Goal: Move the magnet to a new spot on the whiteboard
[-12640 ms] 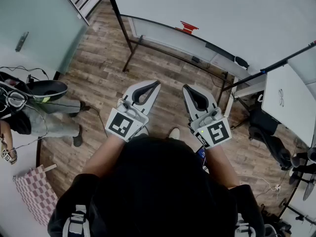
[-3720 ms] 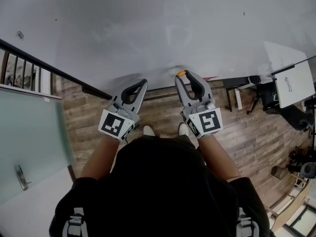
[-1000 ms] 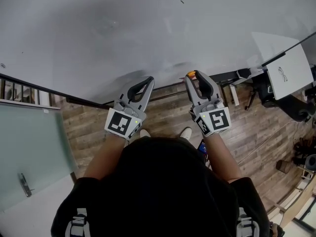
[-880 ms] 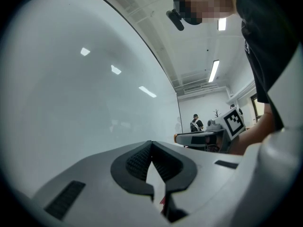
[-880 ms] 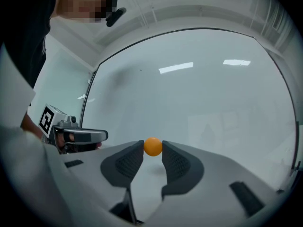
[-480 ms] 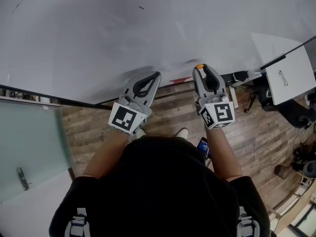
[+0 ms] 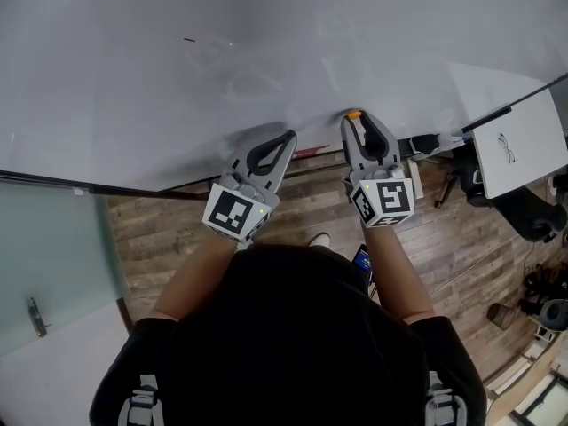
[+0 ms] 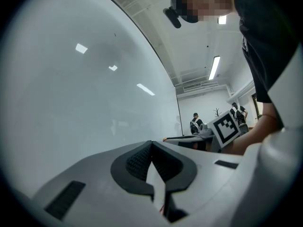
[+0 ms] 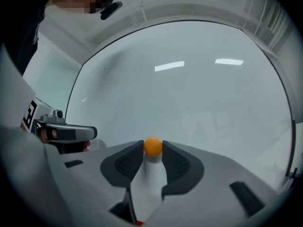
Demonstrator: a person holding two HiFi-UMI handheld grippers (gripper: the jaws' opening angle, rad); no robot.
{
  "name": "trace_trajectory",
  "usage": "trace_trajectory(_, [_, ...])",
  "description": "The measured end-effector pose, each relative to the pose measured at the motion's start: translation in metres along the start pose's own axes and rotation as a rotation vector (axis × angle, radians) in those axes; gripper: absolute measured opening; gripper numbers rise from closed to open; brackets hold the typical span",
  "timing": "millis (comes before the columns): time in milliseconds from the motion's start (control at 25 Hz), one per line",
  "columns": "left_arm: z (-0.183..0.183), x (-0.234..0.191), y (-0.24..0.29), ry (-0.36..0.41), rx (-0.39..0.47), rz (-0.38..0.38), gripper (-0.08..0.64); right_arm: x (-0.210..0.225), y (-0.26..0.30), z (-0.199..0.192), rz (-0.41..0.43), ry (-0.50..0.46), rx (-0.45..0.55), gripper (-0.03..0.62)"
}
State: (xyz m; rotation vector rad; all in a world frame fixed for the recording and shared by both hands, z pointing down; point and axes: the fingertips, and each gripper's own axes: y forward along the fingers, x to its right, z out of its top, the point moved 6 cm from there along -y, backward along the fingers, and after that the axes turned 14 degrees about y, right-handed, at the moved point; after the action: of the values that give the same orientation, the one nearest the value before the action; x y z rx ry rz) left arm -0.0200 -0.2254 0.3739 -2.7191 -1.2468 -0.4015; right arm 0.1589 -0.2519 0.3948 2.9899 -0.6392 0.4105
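The orange round magnet (image 7: pixel 354 114) sits between the tips of my right gripper (image 7: pixel 356 119), which is shut on it, low on the big whiteboard (image 7: pixel 266 51). In the right gripper view the magnet (image 9: pixel 152 146) is pinched between the dark pads (image 9: pixel 134 158) right at the board's surface (image 9: pixel 189 93); whether it touches the board I cannot tell. My left gripper (image 7: pixel 288 138) is shut with nothing in it, its tip close to the board to the left of the right one. The left gripper view shows its jaws (image 8: pixel 151 146) together.
A red item (image 7: pixel 306 153) lies on the tray under the board. A second white panel (image 7: pixel 510 140) stands at the right above a wooden floor (image 7: pixel 177 229). A glass door (image 7: pixel 44 256) is at the left. People (image 8: pixel 195 123) stand far off in the room.
Both grippers have edged forward toward the whiteboard. The right one has kept the magnet in its tips and carried it slightly rightward along the board's lower part.
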Motion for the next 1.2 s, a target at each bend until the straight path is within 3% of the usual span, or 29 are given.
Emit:
trace_trajectory(360, [-0.008, 0.005, 0.018, -0.011, -0.023, 0.011, 0.002, 0.011, 0.008, -0.003, 0.004, -0.023, 0.006, 0.12])
trace_trajectory(640, [-0.009, 0.004, 0.018, -0.019, -0.03, 0.01, 0.002, 0.007, 0.008, -0.003, -0.04, -0.056, 0.012, 0.121])
trace_trajectory(960, [-0.007, 0.002, 0.007, -0.017, -0.019, -0.008, 0.002, 0.004, -0.001, 0.0, -0.056, -0.035, 0.022, 0.166])
trace_trajectory(1200, [0.004, -0.001, -0.007, -0.001, 0.008, -0.026, 0.002, -0.017, -0.02, 0.014, -0.014, -0.058, 0.048, 0.158])
